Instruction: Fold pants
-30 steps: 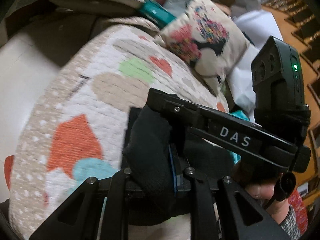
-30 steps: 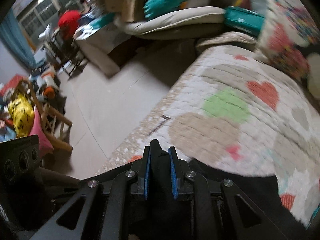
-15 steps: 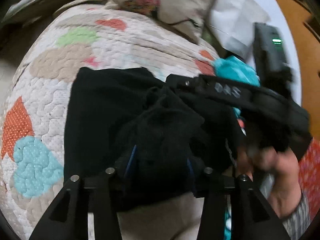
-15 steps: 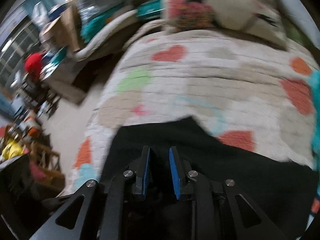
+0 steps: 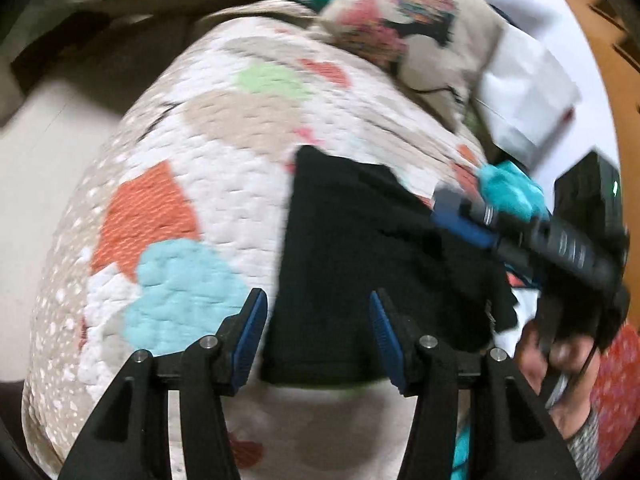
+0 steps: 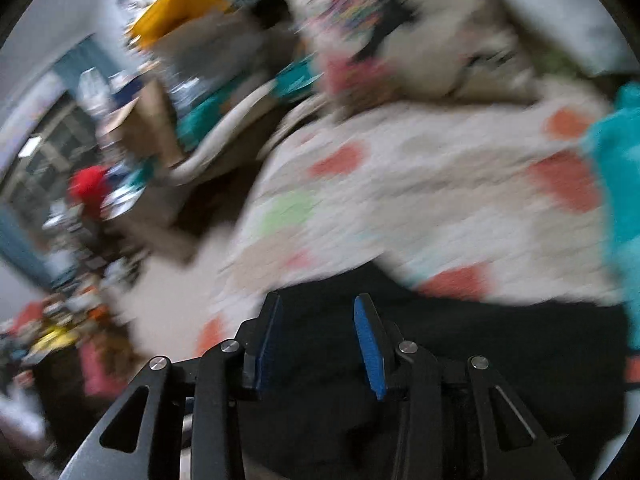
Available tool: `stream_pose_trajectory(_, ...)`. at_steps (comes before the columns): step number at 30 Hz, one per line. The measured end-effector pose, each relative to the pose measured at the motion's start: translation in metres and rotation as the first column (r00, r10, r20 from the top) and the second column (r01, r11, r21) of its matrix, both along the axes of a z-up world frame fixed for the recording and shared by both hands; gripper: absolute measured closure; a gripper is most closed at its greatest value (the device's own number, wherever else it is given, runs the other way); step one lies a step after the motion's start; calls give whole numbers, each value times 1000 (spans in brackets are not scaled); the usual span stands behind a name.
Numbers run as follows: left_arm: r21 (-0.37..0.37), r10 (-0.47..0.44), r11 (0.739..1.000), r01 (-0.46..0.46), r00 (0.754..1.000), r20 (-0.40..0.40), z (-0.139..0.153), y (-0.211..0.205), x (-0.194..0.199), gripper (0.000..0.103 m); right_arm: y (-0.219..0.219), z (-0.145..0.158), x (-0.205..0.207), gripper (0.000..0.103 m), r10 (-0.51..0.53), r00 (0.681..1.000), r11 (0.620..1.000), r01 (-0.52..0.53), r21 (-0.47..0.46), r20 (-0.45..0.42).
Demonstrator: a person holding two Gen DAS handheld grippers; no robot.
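The pants [image 5: 360, 264] lie in a black folded heap on the quilt [image 5: 224, 152], just short of the pillow [image 5: 404, 28]. The left gripper [image 5: 318, 320] hangs over their near edge, jaws parted and just opened wider — the cloth shows between them, but no pad presses on it. The right gripper [image 6: 316, 332] is over the pants too, jaws apart, also just opened wider, gripping nothing. The right hand [image 5: 560, 364] shows at the pants' right edge — blurred.
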State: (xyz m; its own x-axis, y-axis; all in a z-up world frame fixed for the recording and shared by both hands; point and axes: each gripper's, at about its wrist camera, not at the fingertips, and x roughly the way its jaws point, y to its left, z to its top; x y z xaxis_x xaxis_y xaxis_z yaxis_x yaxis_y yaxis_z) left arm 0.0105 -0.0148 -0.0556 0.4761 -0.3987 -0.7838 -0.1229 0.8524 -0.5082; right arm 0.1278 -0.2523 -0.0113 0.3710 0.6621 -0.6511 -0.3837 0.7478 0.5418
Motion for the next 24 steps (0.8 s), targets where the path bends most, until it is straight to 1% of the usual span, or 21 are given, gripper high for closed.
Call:
stream_pose_trajectory(1, 1, 11, 1000, -11, 1000, -10, -4, 4, 0, 51, 11, -14, 1, 62, 47, 998, 999, -47, 7, -50)
stream_pose_trajectory(2, 2, 13, 1000, -13, 1000, -14, -7, 6, 2, 51, 16, -24, 3, 62, 64, 995, 998, -65, -5, -80)
stream_pose_trajectory(3, 5, 11, 1000, -11, 1000, -16, -8, 5, 4, 51, 20, -36, 6, 62, 56, 992, 996, -63, -62, -109)
stream_pose_trajectory(4, 9, 5, 1000, -5, 1000, -14, -10, 5, 5, 51, 18, -44, 8, 62, 10, 993, 991, -25, -134, -114)
stream_pose_trajectory(5, 13, -3, 1000, 3, 1000, -12, -11, 3, 7, 51, 13, -47, 11, 64, -39, 993, 983, 18, -184, -109)
stream_pose_trajectory(6, 16, -11, 1000, 11, 1000, -9, -13, 0, 10, 51, 6, -50, 13, 67, -85, 991, 975, 62, -211, -102)
stream_pose_trajectory(7, 16, -21, 1000, 21, 1000, -5, -15, -2, 12, 51, -5, -50, 14, 67, -149, 985, 965, 125, -232, -90)
stream_pose_trajectory(8, 13, -31, 999, 31, 1000, -2, -18, -4, 15, 51, -12, -49, 13, 67, -187, 979, 955, 163, -249, -75)
stream_pose_trajectory(10, -6, -49, 999, 49, 999, -2, -25, -9, 19, 51, -19, -39, 12, 61, -234, 972, 934, 218, -284, -21)
stream_pose_trajectory(11, -27, -58, 998, 58, 998, -7, -30, -12, 22, 51, -19, -32, 11, 61, -227, 974, 931, 220, -292, 10)
stream_pose_trajectory(13, -61, -76, 995, 74, 997, -19, -40, -18, 24, 51, -7, -16, 13, 61, -149, 988, 955, 151, -256, 28)
stream_pose_trajectory(15, -41, -89, 995, 88, 996, -5, -42, -23, 23, 51, 17, -7, 20, 61, -64, 997, 962, 71, -263, 35)
stream_pose_trajectory(16, -19, -103, 995, 103, 995, 7, -42, -26, 22, 55, 31, -4, 23, 61, -12, 999, 962, 21, -271, 36)
stream_pose_trajectory(17, 11, -115, 993, 115, 993, 15, -41, -29, 20, 63, 47, -3, 29, 59, 38, 999, 960, -30, -278, 23)
stream_pose_trajectory(18, 47, -125, 991, 124, 992, 14, -42, -32, 20, 80, 63, -5, 35, 55, 80, 997, 956, -77, -283, 0)
stream_pose_trajectory(19, 72, -131, 989, 129, 991, 15, -43, -34, 19, 85, 79, -9, 42, 53, 121, 992, 949, -123, -292, -26)
stream_pose_trajectory(21, 59, -124, 991, 123, 992, 16, -44, -31, 19, 87, 108, -20, 54, 50, 175, 982, 925, -187, -330, -68)
stream_pose_trajectory(23, 47, -119, 992, 119, 993, 7, -44, -28, 20, 89, 131, -39, 65, 50, 208, 970, 896, -240, -372, -125)
stream_pose_trajectory(24, 46, -118, 992, 117, 993, 1, -44, -28, 20, 90, 139, -45, 67, 52, 215, 967, 882, -253, -397, -138)
